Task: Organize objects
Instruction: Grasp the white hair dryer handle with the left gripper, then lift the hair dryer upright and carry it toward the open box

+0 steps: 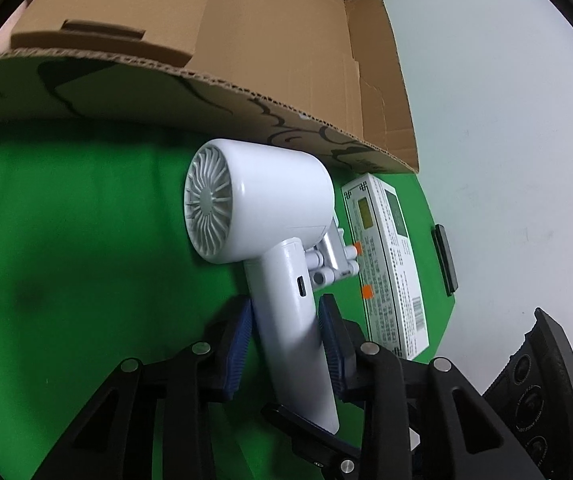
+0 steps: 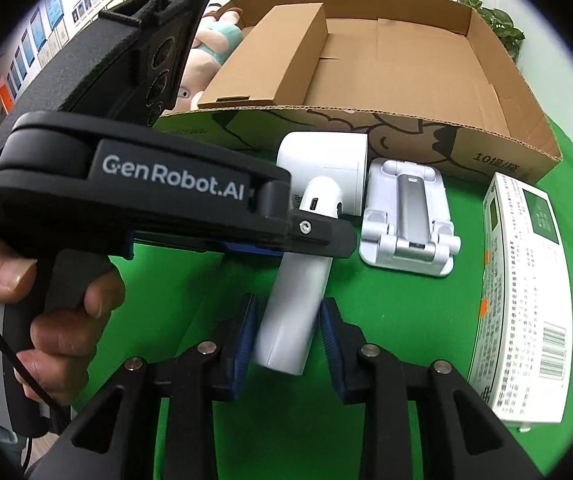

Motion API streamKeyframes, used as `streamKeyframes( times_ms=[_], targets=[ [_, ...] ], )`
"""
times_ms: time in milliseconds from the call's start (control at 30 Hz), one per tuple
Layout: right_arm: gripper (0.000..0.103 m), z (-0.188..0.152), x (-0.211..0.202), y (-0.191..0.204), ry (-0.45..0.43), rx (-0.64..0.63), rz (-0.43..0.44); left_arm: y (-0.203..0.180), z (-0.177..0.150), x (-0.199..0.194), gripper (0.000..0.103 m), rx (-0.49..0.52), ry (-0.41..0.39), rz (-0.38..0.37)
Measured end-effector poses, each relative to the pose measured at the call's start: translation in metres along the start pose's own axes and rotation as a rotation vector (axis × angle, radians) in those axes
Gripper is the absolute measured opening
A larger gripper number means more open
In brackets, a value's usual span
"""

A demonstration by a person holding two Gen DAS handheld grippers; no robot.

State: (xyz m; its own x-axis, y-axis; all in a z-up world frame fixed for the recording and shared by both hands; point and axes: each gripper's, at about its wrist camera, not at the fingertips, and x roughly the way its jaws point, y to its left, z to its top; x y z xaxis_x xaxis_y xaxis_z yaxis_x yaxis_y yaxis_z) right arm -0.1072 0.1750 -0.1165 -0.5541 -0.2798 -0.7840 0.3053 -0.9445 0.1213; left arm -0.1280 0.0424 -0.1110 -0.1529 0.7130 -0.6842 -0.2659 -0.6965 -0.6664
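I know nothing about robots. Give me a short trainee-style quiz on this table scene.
1. True or false: the white fan lies inside the cardboard box.
2. The left gripper and right gripper both close on which thing? A: the printed packet. B: the fan's handle. C: the phone stand.
3. Fill in: inside the cardboard box sits a smaller ____ carton.

Key
1. False: it lies on the green cloth in front of the box.
2. B
3. brown
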Motion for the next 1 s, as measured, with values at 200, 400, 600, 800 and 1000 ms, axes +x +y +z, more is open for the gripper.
streamKeyframes(
  times_ms=[200,400,600,800,1000],
  targets=[
    [0.031,-0.004,-0.006,-0.002,0.001,0.002,0.012,0.001,-0.004,-0.012,0.031,0.003,0.003,0.014],
    [0.03,-0.009,-0.013,-0.005,-0.009,0.01,0.017,-0.001,-0.007,-0.022,0.031,0.022,-0.006,0.029],
    [0.03,-0.011,-0.028,-0.005,-0.043,0.012,0.029,-0.006,-0.009,-0.048,0.03,0.055,-0.047,0.046],
    [0.03,-0.003,-0.049,-0.002,-0.094,0.005,0.038,-0.017,-0.006,-0.082,0.03,0.097,-0.1,0.065],
    [0.03,0.004,-0.061,0.01,-0.143,0.003,0.042,-0.027,-0.006,-0.115,0.03,0.139,-0.138,0.088]
  ],
)
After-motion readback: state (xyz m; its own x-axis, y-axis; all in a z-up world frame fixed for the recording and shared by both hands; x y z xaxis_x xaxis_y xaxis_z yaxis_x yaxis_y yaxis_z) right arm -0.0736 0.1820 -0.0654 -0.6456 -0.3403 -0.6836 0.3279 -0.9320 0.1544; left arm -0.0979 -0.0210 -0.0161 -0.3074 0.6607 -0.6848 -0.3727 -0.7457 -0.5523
